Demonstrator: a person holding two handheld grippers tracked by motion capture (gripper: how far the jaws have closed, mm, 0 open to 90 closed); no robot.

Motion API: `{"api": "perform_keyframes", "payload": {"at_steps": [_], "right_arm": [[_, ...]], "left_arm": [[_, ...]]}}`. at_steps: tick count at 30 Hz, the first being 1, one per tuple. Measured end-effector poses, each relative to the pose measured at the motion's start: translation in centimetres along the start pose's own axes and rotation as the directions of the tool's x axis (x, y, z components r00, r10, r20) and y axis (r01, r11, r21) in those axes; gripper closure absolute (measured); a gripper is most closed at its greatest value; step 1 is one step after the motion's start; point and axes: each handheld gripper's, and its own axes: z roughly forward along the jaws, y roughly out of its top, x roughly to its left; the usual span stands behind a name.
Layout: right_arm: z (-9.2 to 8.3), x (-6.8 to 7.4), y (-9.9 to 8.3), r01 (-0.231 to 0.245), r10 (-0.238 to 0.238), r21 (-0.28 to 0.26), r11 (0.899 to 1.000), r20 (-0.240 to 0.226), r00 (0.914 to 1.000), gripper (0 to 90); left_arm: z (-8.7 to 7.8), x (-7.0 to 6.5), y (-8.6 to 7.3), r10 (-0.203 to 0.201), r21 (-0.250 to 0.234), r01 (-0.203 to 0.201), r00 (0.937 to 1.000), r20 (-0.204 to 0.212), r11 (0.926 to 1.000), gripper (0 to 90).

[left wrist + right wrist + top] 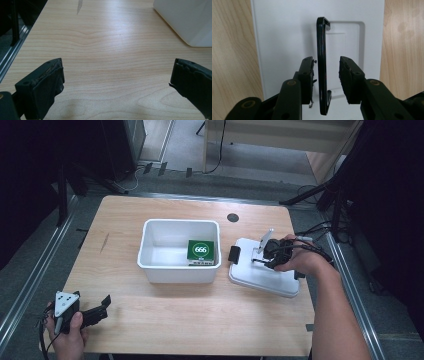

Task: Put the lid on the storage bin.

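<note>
— Right hand-held gripper (326, 72): how is it sitting?
— Pointing down over the white lid (260, 272), forearm reaching in from the bottom right. Its jaws are straddling the lid's black handle (322, 65), one pad about touching, the other clear, so not clamping.
— And the left one (102, 306)?
— Lying low near the surface (200, 315) corner, jaws spread wide, holding nothing.
</note>
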Motion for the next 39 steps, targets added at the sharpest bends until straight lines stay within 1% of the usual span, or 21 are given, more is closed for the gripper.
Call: {"api": "perform_keyframes", "payload": {"at_steps": [4, 5, 6, 7, 9, 10, 11, 12, 15, 17, 18, 20, 24, 26, 28, 30, 32, 33, 36, 39], "right_arm": [[0.3, 0.0, 0.0, -0.003, 0.003, 0.002, 1.0, 0.008, 1.0, 67.7], [0.5, -0.1, -0.1, 0.005, -0.005, -0.004, 1.0, 0.019, 0.9998, 69.5], [0.6, -0.2, -0.1, 0.0, 0.0, -0.007, 1.0, 0.024, 0.9997, 71.1], [0.7, -0.2, -0.1, -0.009, 0.009, -0.008, 1.0, 0.02, 0.9998, 72.6], [0.9, -0.3, -0.1, -0.011, 0.011, -0.002, 1.0, 0.014, 0.9998, 76.0], [0.9, -0.3, -0.1, -0.011, 0.011, -0.002, 1.0, 0.014, 0.9998, 76.0], [1.0, -0.3, -0.1, -0.013, 0.013, 0.01, 1.0, 0.008, 0.9999, 78.8], [1.1, -0.3, -0.1, -0.009, 0.009, 0.01, 1.0, 0.004, 0.9999, 80.1], [1.2, -0.4, 0.1, -0.011, 0.011, 0.018, 1.0, 0.008, 0.9999, 80.8], [1.4, -0.4, 0.3, -0.006, 0.006, 0.019, 1.0, 0.011, 0.9999, 81.3], [1.5, -0.4, 0.4, 0.011, -0.011, 0.015, 1.0, 0.015, 0.9998, 82.1], [1.6, -0.4, 0.5, 0.021, -0.022, 0.024, 0.999, 0.015, 0.9997, 83.8], [1.5, -0.3, 0.5, 0.046, -0.047, 0.026, 0.999, 0.018, 0.9987, 85.1], [1.4, -0.3, 0.5, 0.057, -0.057, 0.025, 0.998, 0.012, 0.9983, 85.3], [1.4, -0.3, 0.4, 0.056, -0.056, 0.021, 0.998, 0.005, 0.9984, 85.3], [1.1, -0.2, 0.2, 0.046, -0.046, 0.018, 0.999, -0.014, 0.9989, 85.3], [1.0, -0.2, 0.2, 0.049, -0.048, 0.016, 0.999, -0.014, 0.9987, 85.3], [0.9, -0.2, 0.1, 0.042, -0.042, 0.017, 0.999, -0.013, 0.999, 85.3], [0.2, -0.3, -0.1, 0.051, -0.051, 0.011, 0.999, -0.009, 0.9987, 85.3], [-0.2, -0.3, -0.2, 0.046, -0.046, 0.01, 0.999, -0.004, 0.9989, 85.3]], "left_arm": [[0.0, 0.0, 0.0, -0.001, 0.0, 0.001, 1.0, 0.0, 1.0, 0.0], [0.0, 0.0, 0.0, -0.001, 0.0, 0.001, 1.0, -0.001, 1.0, 0.0], [0.0, 0.0, 0.0, -0.001, 0.0, 0.001, 1.0, -0.001, 1.0, 0.0], [0.0, 0.0, 0.0, -0.001, 0.0, 0.001, 1.0, -0.001, 1.0, 0.0], [0.0, 0.0, 0.0, -0.001, 0.0, 0.001, 1.0, -0.001, 1.0, 0.0], [0.0, 0.0, 0.0, -0.001, 0.0, 0.001, 1.0, -0.001, 1.0, 0.0], [0.0, 0.0, 0.0, -0.001, 0.0, 0.001, 1.0, -0.001, 1.0, 0.0], [0.0, 0.0, 0.0, -0.002, 0.0, 0.002, 1.0, 0.0, 1.0, 0.0], [0.0, 0.0, 0.0, -0.003, 0.0, 0.003, 1.0, 0.001, 1.0, 0.0], [0.0, 0.0, 0.0, -0.002, 0.001, 0.002, 1.0, 0.001, 1.0, 0.0], [0.0, 0.0, 0.0, -0.002, 0.0, 0.002, 1.0, -0.001, 1.0, 0.0], [0.0, 0.0, 0.0, -0.002, -0.001, 0.002, 1.0, -0.002, 1.0, 0.0], [0.0, 0.0, 0.0, -0.003, -0.002, 0.003, 1.0, -0.002, 1.0, 0.0], [0.0, 0.0, 0.0, -0.001, -0.002, 0.001, 1.0, -0.002, 1.0, 0.0], [0.0, 0.0, 0.0, -0.001, -0.002, 0.001, 1.0, -0.002, 1.0, 0.0], [0.0, 0.0, 0.0, -0.001, 0.0, 0.001, 1.0, -0.003, 1.0, 0.0], [0.0, 0.0, 0.0, -0.002, 0.0, 0.002, 1.0, -0.003, 1.0, 0.0], [0.0, 0.0, 0.0, -0.001, -0.001, 0.001, 1.0, -0.003, 1.0, 0.0], [0.0, 0.0, 0.0, 0.001, -0.001, -0.001, 1.0, -0.004, 1.0, 0.0], [0.0, 0.0, 0.0, 0.001, -0.001, -0.001, 1.0, -0.004, 1.0, 0.0]]}}
